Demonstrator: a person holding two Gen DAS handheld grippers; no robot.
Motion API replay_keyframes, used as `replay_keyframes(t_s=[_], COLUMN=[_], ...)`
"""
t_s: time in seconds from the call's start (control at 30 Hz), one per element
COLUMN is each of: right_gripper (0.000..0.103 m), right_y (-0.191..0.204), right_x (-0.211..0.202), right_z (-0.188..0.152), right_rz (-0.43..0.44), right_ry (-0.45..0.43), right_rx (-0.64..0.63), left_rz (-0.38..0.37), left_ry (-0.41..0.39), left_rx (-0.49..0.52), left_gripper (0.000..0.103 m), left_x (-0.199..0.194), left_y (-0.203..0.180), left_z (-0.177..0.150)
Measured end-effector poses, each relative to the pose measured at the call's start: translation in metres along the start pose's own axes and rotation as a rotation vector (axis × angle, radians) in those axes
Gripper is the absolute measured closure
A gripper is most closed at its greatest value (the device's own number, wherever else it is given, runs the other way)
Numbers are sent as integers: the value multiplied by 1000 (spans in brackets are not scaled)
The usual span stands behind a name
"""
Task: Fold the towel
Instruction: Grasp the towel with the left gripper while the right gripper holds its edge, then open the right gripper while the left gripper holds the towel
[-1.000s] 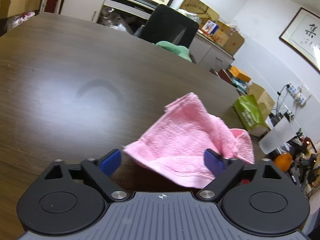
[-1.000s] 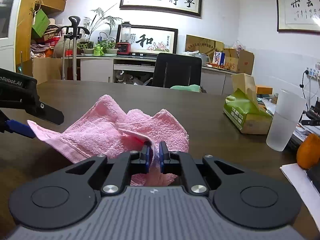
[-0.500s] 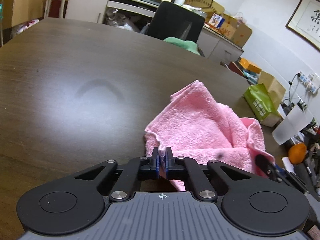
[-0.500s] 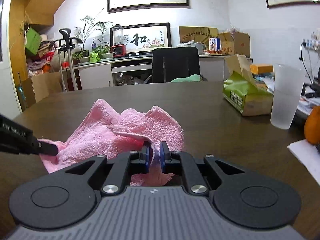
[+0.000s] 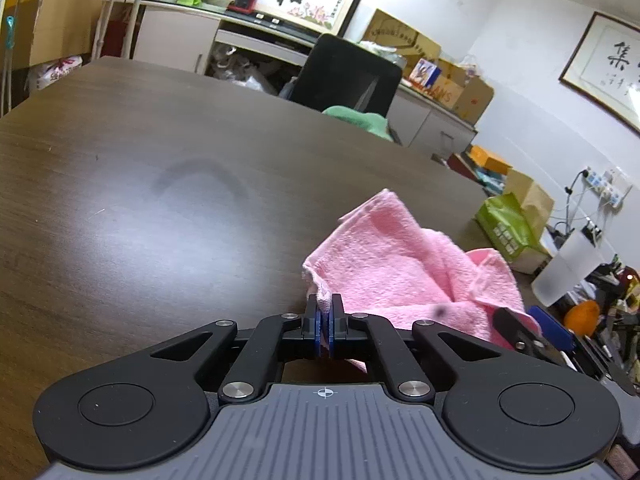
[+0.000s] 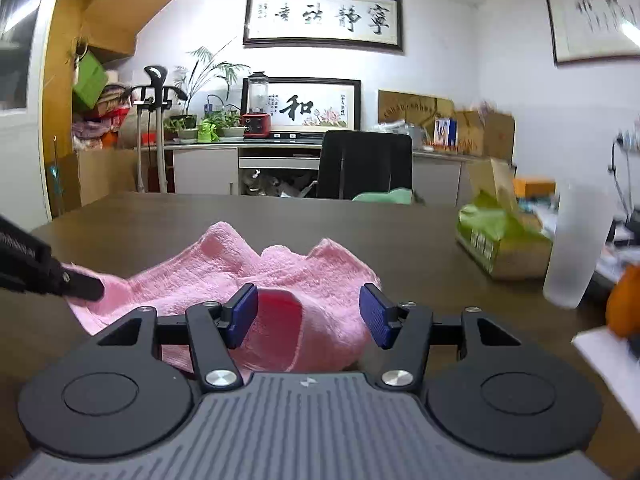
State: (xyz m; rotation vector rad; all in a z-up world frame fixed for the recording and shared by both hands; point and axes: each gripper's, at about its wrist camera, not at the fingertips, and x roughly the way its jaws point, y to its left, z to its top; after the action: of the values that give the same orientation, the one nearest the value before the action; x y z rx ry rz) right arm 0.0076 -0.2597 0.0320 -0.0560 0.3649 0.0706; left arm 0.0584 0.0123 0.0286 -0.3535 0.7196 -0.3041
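One towel (image 5: 400, 264) corner in left claw (image 5: 324, 320)

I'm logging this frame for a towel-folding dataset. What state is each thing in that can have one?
left tool: shut on a corner of the pink towel.
right tool: open, fingers either side of the towel's near edge.
pink towel: crumpled, unfolded, lying on the table.
plastic cup: upright.
green tissue pack: open on top.
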Motion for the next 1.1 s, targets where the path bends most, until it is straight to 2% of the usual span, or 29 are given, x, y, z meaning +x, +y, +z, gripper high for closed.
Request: replay_keyframes(t_s=[0.3, 0.37, 0.57, 0.63, 0.7, 0.73, 0.87, 0.93, 1.1], right_gripper=[48, 52, 51, 63, 91, 100, 100, 100, 100], right_y=[-2, 4, 40, 50, 56, 57, 53, 42, -25], right_x=[2, 4, 13, 19, 22, 21, 6, -6, -46], right_z=[1, 2, 0, -3, -3, -3, 2, 9, 37], right_rz=[-37, -55, -123, -150, -159, -167, -175, -143, 22], right_ry=[75, 60, 8, 7, 20, 7, -29, -32, -31], right_rx=[-135, -198, -469, -550, -571, -569, -504, -407, 46], left_rz=[-26, -35, -34, -34, -36, -37, -42, -46, -81], left_ry=[8, 18, 29, 34, 37, 37, 38, 36, -17], left_rx=[-5, -12, -21, -26, -33, -35, -59, -78, -117], left_gripper=[101, 101, 101, 101, 101, 101, 101, 101, 101], left_x=[4, 7, 12, 13, 14, 13, 13, 10, -14], left_y=[-1, 0, 0, 0, 1, 2, 6, 10, 23], left_z=[-1, -2, 0, 0, -1, -1, -1, 0, 8])
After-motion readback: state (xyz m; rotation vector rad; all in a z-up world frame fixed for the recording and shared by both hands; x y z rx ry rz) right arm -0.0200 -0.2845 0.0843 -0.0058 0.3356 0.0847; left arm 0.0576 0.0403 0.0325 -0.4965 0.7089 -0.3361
